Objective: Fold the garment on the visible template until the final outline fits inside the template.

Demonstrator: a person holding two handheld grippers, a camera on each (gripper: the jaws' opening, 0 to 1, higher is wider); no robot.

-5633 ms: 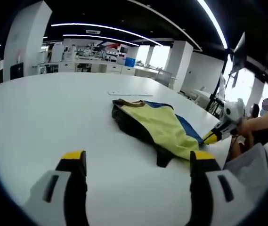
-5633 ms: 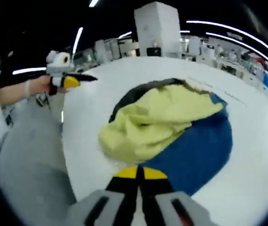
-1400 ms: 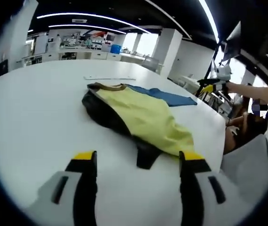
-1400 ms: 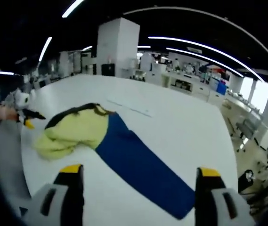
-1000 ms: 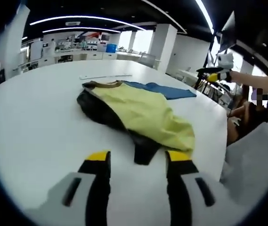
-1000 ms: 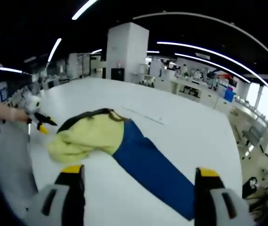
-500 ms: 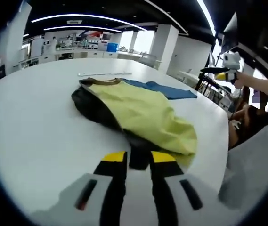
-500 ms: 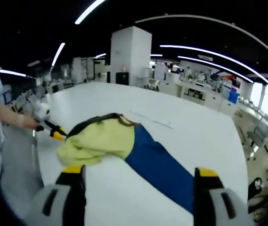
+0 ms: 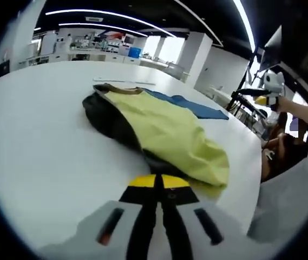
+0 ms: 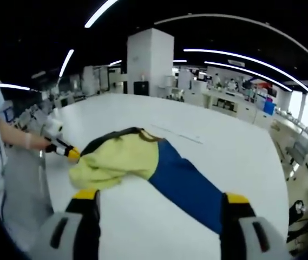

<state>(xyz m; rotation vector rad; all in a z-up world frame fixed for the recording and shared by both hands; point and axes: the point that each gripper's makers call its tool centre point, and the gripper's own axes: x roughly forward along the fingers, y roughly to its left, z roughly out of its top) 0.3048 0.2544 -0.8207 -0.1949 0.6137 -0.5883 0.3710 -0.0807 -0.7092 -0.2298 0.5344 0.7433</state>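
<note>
The left gripper (image 9: 156, 181) is now pinching with its yellow-tipped jaws pressed together on the near dark edge of the garment (image 9: 154, 127); half a second ago a narrow gap was still showing between them, and a second before that they were standing wide apart. So the grab has just been made, right at the hem corner where the black cloth is peeking out from under the pale yellow layer. In the right gripper view the same tool is showing at the left, its tip touching the yellow bunch (image 10: 70, 153), with a person's hand (image 10: 34, 140) behind it.

The right gripper (image 10: 156, 203) is hovering above the table with its jaws wide apart, holding nothing, much as it has been over the last second. The garment (image 10: 143, 162) is lying on the white table (image 9: 40, 124), near the edge closest to the person: black underneath, yellow on top, and a long blue panel (image 10: 189, 187) stretching away flat toward the right gripper's side.

A thin pale strip (image 9: 124, 81) is lying on the table just beyond the collar; whether it marks the template I cannot tell. To my eye the fold is only starting, the cloth still spread long and loose, so this pinch is likely setting up a lift of the near edge.
</note>
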